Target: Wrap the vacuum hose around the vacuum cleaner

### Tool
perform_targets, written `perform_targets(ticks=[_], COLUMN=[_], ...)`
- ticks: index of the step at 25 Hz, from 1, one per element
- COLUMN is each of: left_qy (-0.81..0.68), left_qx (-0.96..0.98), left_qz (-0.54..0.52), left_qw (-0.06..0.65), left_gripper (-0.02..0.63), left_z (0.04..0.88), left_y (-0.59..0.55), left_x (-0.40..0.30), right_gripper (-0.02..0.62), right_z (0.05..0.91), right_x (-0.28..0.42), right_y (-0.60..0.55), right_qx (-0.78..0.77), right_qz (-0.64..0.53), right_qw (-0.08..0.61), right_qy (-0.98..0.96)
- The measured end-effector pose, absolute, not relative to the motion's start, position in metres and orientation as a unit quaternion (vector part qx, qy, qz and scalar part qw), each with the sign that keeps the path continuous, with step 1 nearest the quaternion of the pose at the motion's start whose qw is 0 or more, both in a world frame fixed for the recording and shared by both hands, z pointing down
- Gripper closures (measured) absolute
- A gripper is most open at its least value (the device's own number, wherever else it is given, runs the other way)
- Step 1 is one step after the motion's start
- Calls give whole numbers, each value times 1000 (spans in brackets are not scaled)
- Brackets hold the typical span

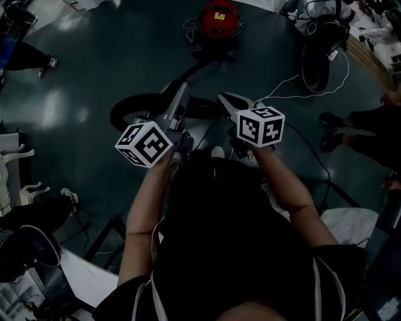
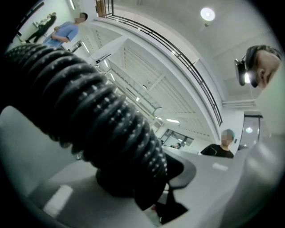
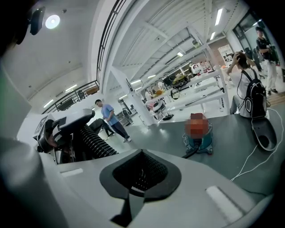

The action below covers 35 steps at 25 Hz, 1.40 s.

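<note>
Hose (image 2: 98, 120) sits clamped crosswise in our left gripper (image 1: 180, 97); our right gripper (image 1: 227, 100) is closed, empty, just beside it. We face the vacuum cleaner (image 1: 219, 19), well ahead, hose running toward it.

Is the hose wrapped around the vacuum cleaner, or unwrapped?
Unwrapped: the hose runs from the vacuum cleaner across the floor in a loop to the left tool, which clamps it.

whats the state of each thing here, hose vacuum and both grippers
vacuum hose: unwrapped, looping over the floor, one stretch held up
vacuum cleaner: upright on the floor, no hose around it
left gripper: shut on the vacuum hose
right gripper: jaws together, empty
</note>
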<state>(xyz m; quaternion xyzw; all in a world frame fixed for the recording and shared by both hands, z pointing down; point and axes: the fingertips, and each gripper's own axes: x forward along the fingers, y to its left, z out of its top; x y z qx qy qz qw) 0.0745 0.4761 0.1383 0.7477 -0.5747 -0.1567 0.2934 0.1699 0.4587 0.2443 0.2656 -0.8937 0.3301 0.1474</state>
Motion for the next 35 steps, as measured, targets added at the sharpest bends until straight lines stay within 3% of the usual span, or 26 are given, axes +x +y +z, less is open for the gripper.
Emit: perform_targets(ticks=[17, 35], left_qy=[-526, -458], left_qx=[797, 834], left_qz=[-123, -97], left_qw=[271, 293], left_gripper=[457, 453], left_z=[139, 143], left_y=[393, 304], left_x=[38, -89], right_gripper=[597, 597], right_z=[251, 246], right_x=[136, -2], right_y=[399, 327], right_qx=[314, 369], right_qz=[334, 332], right_qw=[143, 133], right_qy=[-877, -858])
